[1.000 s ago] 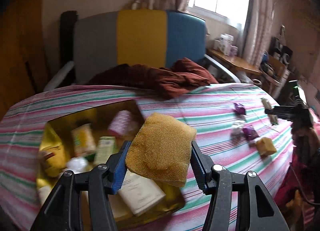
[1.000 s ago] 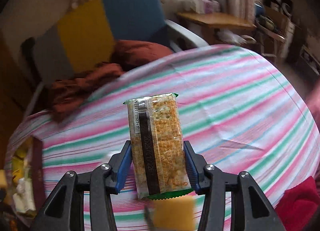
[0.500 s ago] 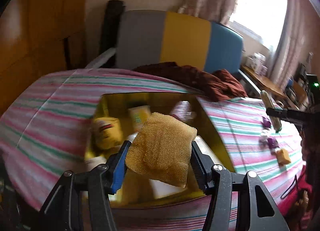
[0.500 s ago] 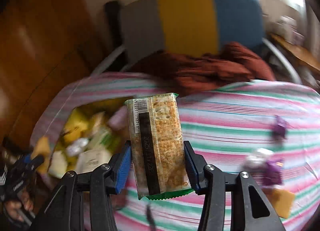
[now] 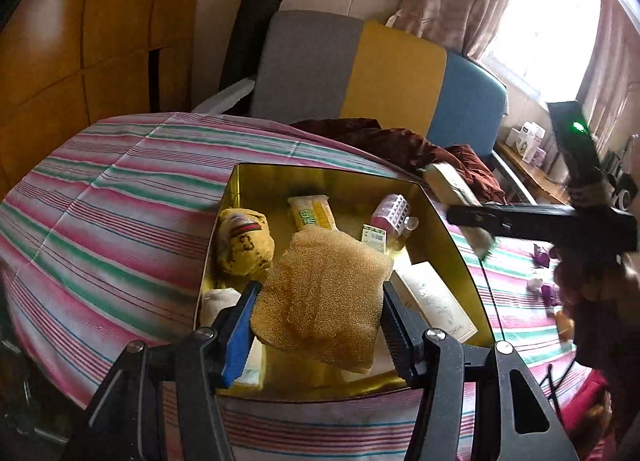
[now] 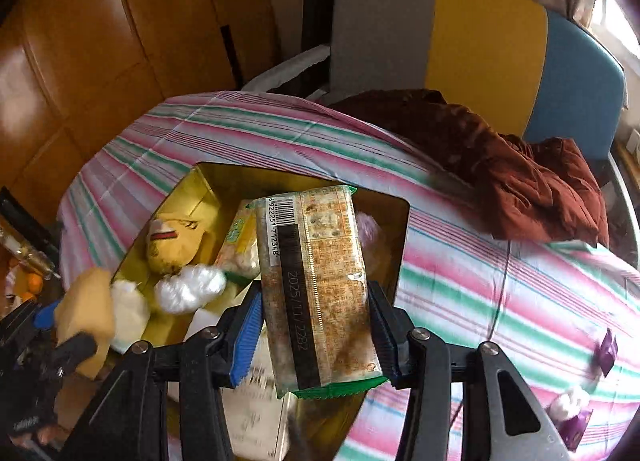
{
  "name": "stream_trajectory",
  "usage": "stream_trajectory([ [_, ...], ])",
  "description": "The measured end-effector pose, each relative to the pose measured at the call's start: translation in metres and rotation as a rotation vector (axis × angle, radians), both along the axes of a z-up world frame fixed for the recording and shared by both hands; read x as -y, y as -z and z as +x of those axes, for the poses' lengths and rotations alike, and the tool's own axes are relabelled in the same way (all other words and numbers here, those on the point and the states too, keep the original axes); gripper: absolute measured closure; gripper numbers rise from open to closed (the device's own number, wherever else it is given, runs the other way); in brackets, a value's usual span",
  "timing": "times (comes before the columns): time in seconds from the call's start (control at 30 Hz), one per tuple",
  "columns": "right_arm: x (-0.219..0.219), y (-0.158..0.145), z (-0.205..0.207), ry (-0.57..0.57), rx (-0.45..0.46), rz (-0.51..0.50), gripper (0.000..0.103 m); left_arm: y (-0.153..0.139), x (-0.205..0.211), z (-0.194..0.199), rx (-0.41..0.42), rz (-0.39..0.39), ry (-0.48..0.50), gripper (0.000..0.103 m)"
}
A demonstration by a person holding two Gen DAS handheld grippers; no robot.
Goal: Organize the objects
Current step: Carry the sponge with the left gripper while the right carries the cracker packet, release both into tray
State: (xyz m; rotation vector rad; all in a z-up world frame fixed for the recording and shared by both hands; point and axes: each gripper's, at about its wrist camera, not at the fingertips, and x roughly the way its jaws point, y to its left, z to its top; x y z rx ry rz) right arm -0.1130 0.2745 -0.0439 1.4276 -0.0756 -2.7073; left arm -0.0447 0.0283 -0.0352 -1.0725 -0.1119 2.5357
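My left gripper (image 5: 318, 315) is shut on a yellow sponge (image 5: 320, 293) and holds it above the near end of a gold tin box (image 5: 320, 177). The box holds a yellow plush toy (image 5: 242, 241), snack packets (image 5: 312, 213) and a white carton (image 5: 434, 301). My right gripper (image 6: 316, 319) is shut on a cracker packet (image 6: 316, 281) with a barcode, held above the box's right side (image 6: 400, 245). In the left wrist view the right gripper (image 5: 476, 217) with the packet (image 5: 450, 187) hangs over the box's far right corner. The left gripper with the sponge (image 6: 86, 311) shows at the lower left of the right wrist view.
The box sits on a bed with a pink, green and white striped sheet (image 5: 120, 221). A dark red cloth (image 6: 520, 165) lies at the bed's far edge before a grey, yellow and blue chair (image 5: 360, 69). Small purple and white items (image 6: 572, 409) lie on the sheet to the right.
Both grippers swung left from the right part of the bed to above the box, each keeping its object. The box now fills the middle of both views.
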Motion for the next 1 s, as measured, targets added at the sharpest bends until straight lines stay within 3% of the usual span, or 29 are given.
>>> stream_trajectory([
  [0.07,-0.002,0.004,-0.008,0.036,0.007,0.020,0.050,0.001,-0.002,-0.003,0.003,-0.001,0.000,0.045],
  [0.2,-0.012,0.009,-0.004,0.074,0.020,-0.036,0.045,0.005,-0.003,-0.006,0.017,0.004,0.001,0.045],
  [0.47,-0.022,0.015,0.035,0.119,0.009,-0.094,0.045,0.023,-0.007,-0.008,0.051,-0.034,-0.007,0.041],
  [0.57,-0.020,0.018,0.048,0.125,0.016,-0.098,0.045,0.030,-0.010,-0.009,0.077,-0.048,-0.004,0.036],
  [0.6,-0.019,0.019,0.051,0.126,0.015,-0.100,0.045,0.030,-0.010,-0.008,0.079,-0.046,-0.007,0.030],
  [0.67,-0.016,0.018,0.059,0.130,0.010,-0.105,0.043,0.028,-0.009,-0.006,0.067,-0.044,-0.019,0.023],
  [1.0,0.004,0.014,0.082,0.108,-0.016,-0.097,0.038,0.004,-0.007,0.007,-0.014,-0.067,-0.041,0.015],
])
